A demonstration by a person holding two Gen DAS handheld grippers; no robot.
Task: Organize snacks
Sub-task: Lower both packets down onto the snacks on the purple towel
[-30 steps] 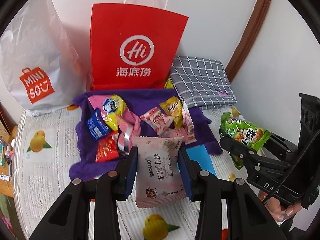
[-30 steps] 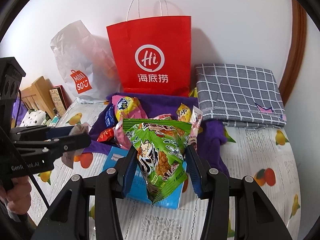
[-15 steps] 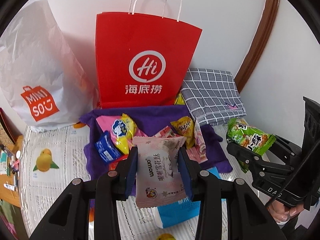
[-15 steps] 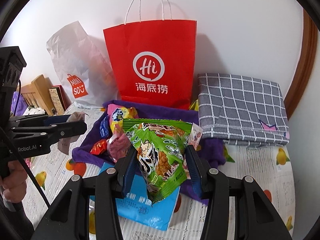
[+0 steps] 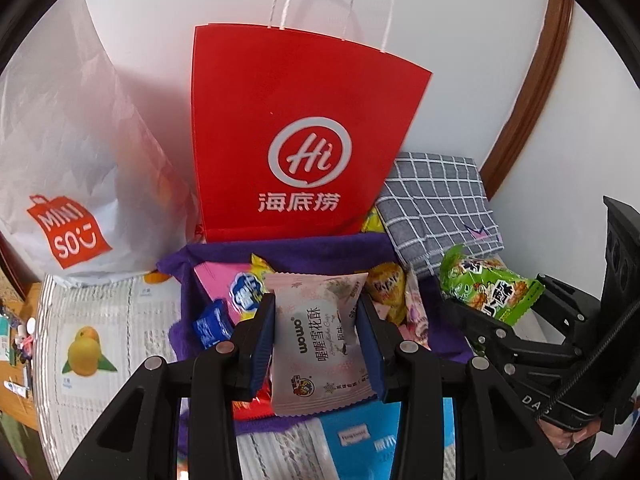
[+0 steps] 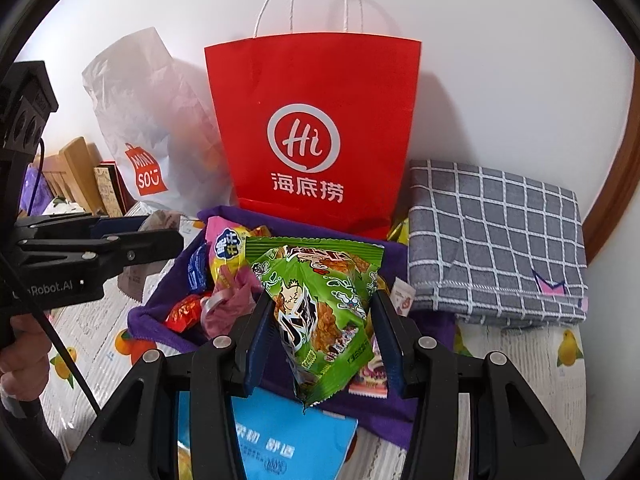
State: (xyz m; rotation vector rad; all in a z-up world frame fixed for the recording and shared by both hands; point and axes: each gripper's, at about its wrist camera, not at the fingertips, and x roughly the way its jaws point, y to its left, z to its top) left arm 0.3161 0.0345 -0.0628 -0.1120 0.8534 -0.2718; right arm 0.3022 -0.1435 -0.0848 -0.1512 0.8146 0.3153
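Backdrop: white wall behind a surface spread with a white fruit-print cloth (image 5: 100, 320); whether that surface is a counter or a bed I cannot tell.

Landmark: tall red paper bag with white twine handles and a white "Hi" logo (image 5: 296, 128), standing against the wall.

Left wrist view, grip: left tongs (image 5: 316, 344) are closed narrow on a pale pink sealed snack packet with dark lettering (image 5: 318, 340), held upright in front of the red bag's base.

Left wrist view, change: the red bag now fills much more of the view than a second ago, and the purple fleece cloth (image 5: 280, 252) heaped with loose snacks, at the bag's foot, sits lower and closer. The packet has been carried towards the bag.

Left wrist view, neighbours: crinkled white plastic bag with an orange logo (image 5: 68, 184) to the bag's left; folded grey checked fabric (image 5: 436, 200) to its right.

Right wrist view, grip: right tongs (image 6: 320, 340) are clamped at a moderate width on a green crisp packet with cartoon print (image 6: 320, 304), which hangs in front of the red bag (image 6: 312, 120) and above a flat blue packet (image 6: 288, 440).

Right wrist view, change: here too the red bag looms larger and higher than before, with both grips unchanged.

Meaning: both snacks look bound for the red bag's open top; they are still below its rim, so lifting and dropping remain.
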